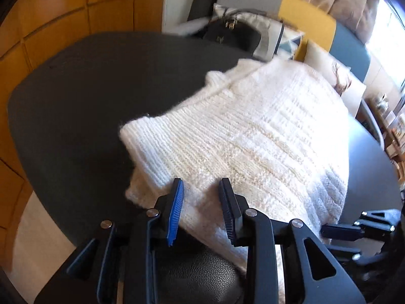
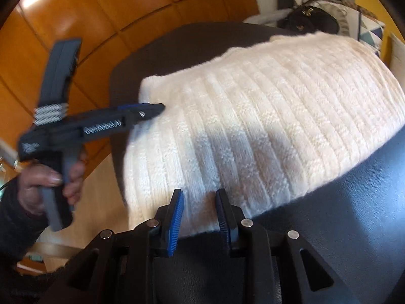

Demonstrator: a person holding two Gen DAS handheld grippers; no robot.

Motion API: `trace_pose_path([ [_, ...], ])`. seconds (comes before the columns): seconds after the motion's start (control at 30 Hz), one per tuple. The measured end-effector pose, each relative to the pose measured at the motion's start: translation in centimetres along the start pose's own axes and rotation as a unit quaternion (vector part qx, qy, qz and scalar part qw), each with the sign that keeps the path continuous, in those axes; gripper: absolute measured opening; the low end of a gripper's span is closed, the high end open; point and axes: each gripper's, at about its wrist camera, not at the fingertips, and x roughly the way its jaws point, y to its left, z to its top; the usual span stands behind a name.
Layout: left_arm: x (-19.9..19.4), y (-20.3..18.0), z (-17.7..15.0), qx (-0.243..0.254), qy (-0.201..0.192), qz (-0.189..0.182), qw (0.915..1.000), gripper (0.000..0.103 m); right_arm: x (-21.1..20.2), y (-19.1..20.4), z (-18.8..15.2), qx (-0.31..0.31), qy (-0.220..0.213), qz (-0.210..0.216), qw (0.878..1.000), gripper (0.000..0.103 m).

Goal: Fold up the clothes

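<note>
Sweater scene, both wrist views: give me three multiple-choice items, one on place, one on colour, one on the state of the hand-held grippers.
1. Where does the sweater lie?
A. on the dark table
B. on the wooden floor
C. on the sofa

2. What colour is the sweater?
A. grey
B. cream white
C. yellow

3. How do the jaws of the left hand-held gripper and the right hand-held gripper stand?
A. both clamped on the sweater
B. one clamped, one open
C. both open, pads clear of the knit

Answers:
1 A, the knit is spread across the dark tabletop, its near edge hanging over.
2 B, its ribbed knit is cream white in both views.
3 C, a gap shows between each pair of pads, nothing pinched.
</note>
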Motion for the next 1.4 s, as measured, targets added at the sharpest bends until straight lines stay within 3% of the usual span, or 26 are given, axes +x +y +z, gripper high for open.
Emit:
trace_pose_path([
  [0.1, -1.3, 1.0, 0.2, -0.030, -0.012, -0.021, 0.9993, 0.033, -2.9, -3.1, 2.4, 0.010, -0.043, -0.013, 0.999, 0.026],
  [0.2, -2.2, 0.5, 2.1, -0.042, -0.038, -0.038, 0.9977, 0.034, -5.8, -8.3, 5.6, 0.049, -0.095, -0.056, 0.993, 0.026],
  [0.27, -1.5, -0.9, 3.2, -0.036, -0.048, -0.037, 0.9976, 0.044, -6.5, -12.3, 7.3, 0.085, -0.115, -0.079, 0.987, 0.026],
  [0.33, 0.1, -2.1, 4.2, -0.016, -0.038, -0.016, 0.9990, 0.047, -6.0, -15.6, 8.2, 0.114, -0.099, -0.103, 0.983, 0.026],
  [0.4, 1.8, -2.4, 3.9, 0.001, -0.002, 0.017, 0.9999, 0.047, -4.8, -18.4, 8.7, 0.138, -0.069, -0.130, 0.980, 0.026],
  [0.47, 2.4, -2.2, 3.5, 0.006, 0.007, 0.024, 0.9997, 0.047, -3.9, -20.9, 9.1, 0.157, -0.044, -0.148, 0.975, 0.025],
  [0.57, 1.4, -2.3, 4.4, -0.002, -0.010, 0.018, 0.9998, 0.048, -5.2, -21.8, 9.6, 0.140, -0.059, -0.130, 0.980, 0.025],
  [0.67, 1.2, -3.2, 6.9, -0.004, -0.034, -0.017, 0.9993, 0.048, -7.6, -21.8, 12.2, 0.119, -0.109, -0.114, 0.980, 0.025],
  [0.73, 2.0, -4.1, 8.5, 0.004, -0.047, -0.021, 0.9987, 0.049, -7.7, -22.7, 14.2, 0.122, -0.121, -0.104, 0.980, 0.025],
  [0.8, 3.7, -5.1, 9.7, 0.018, -0.034, -0.013, 0.9992, 0.049, -6.6, -24.1, 15.7, 0.137, -0.108, -0.092, 0.980, 0.025],
  [0.93, 6.5, -5.8, 9.7, 0.038, 0.007, 0.026, 0.9989, 0.049, -2.8, -28.3, 18.2, 0.153, -0.045, -0.142, 0.977, 0.024],
  [1.0, 7.3, -6.0, 9.9, 0.043, 0.020, 0.035, 0.9983, 0.049, -3.3, -28.7, 18.2, 0.153, -0.056, -0.131, 0.978, 0.024],
  [1.1, 6.8, -6.2, 11.4, 0.038, -0.001, 0.018, 0.9991, 0.049, -4.9, -27.6, 19.1, 0.129, -0.098, -0.111, 0.980, 0.025],
  [1.2, 7.8, -7.5, 13.2, 0.056, -0.007, 0.019, 0.9982, 0.049, -4.3, -26.2, 20.7, 0.097, -0.102, -0.091, 0.986, 0.025],
  [1.27, 8.9, -8.6, 13.8, 0.076, -0.007, 0.033, 0.9965, 0.049, -2.1, -26.1, 21.6, 0.085, -0.081, -0.086, 0.989, 0.025],
  [1.37, 10.6, -9.4, 13.8, 0.104, 0.009, 0.062, 0.9926, 0.049, 1.4, -26.2, 22.8, 0.070, -0.021, -0.134, 0.988, 0.025],
  [1.4, 11.1, -9.5, 13.7, 0.109, 0.011, 0.067, 0.9917, 0.050, 1.8, -26.3, 22.9, 0.063, -0.019, -0.136, 0.989, 0.025],
])
